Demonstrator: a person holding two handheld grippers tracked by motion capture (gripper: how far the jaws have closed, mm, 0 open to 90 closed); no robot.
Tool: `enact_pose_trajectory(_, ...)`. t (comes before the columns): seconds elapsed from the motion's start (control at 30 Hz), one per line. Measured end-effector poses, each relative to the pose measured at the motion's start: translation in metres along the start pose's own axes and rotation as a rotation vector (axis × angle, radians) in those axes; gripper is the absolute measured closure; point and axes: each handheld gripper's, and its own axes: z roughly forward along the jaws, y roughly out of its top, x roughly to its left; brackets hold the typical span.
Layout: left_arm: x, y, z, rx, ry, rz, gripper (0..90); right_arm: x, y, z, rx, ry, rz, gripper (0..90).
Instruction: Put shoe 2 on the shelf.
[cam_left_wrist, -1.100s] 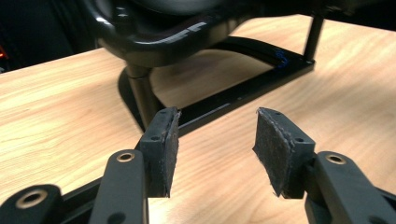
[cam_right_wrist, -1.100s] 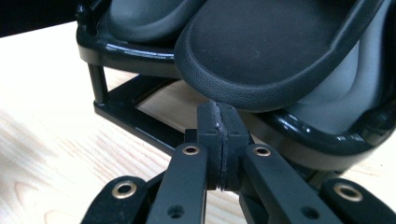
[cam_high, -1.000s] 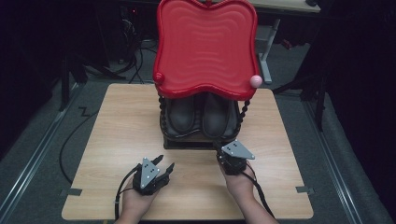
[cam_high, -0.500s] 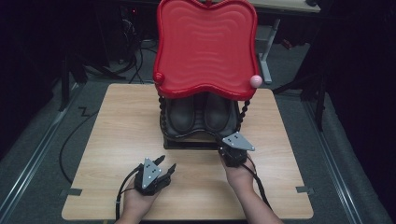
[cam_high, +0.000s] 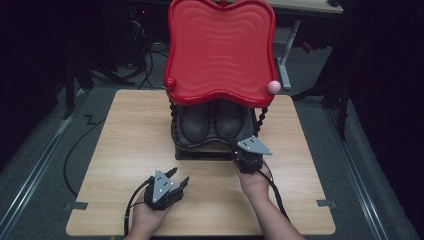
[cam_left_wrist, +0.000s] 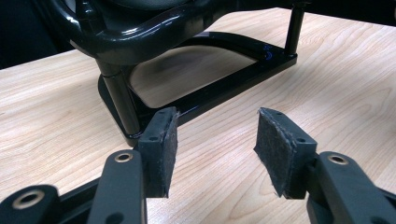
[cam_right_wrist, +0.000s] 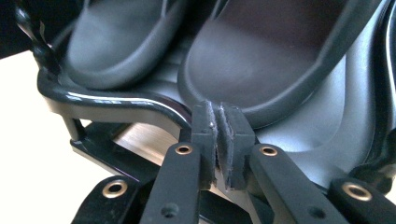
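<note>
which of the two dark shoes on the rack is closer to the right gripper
The shoe on the right of the high view. The right gripper, jaws almost together, sits just before its toe, while the other shoe lies further left under the red tray.

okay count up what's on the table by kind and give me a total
Dark shoes: 2
Shoe rack with red top tray: 1
Hand-held grippers, left and right: 2
Total: 5

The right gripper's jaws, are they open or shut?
Shut. In the right gripper view the right gripper has its two pads pressed together with nothing between them, right in front of a dark shoe on the black rack.
</note>
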Motion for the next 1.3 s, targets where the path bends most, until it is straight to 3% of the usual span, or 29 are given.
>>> enact_pose_trajectory(0.1,0.001,0.002,0.0,-0.017,0.019,-0.013,49.9,0.002,0.001,-0.004,-0.009,0.003,-0.008,84.5)
enact_pose_trajectory(0.23,0.007,0.012,0.003,-0.07,0.089,-0.041,65.6,-0.001,-0.001,-0.006,-0.009,-0.012,-0.017,82.1)
enact_pose_trajectory(0.33,0.009,0.026,0.013,-0.096,0.139,-0.023,72.3,-0.007,-0.002,-0.007,-0.001,-0.029,-0.013,81.0)
enact_pose_trajectory(0.47,0.012,0.045,0.034,-0.102,0.21,-0.014,74.8,-0.016,-0.004,-0.009,-0.003,-0.055,0.002,81.2)
enact_pose_trajectory(0.57,0.017,0.056,0.047,-0.098,0.264,-0.038,75.7,-0.02,-0.006,-0.009,0.0,-0.065,0.01,82.7)
enact_pose_trajectory(0.73,0.019,0.062,0.062,-0.082,0.325,-0.052,75.7,-0.024,-0.007,-0.002,0.007,-0.082,0.02,84.3)
enact_pose_trajectory(0.87,0.017,0.061,0.069,-0.075,0.331,-0.061,76.6,-0.027,-0.009,0.004,0.016,-0.094,0.029,84.5)
enact_pose_trajectory(1.3,0.011,0.067,0.076,-0.085,0.275,-0.06,76.1,-0.021,-0.006,0.012,0.023,-0.091,0.025,85.2)
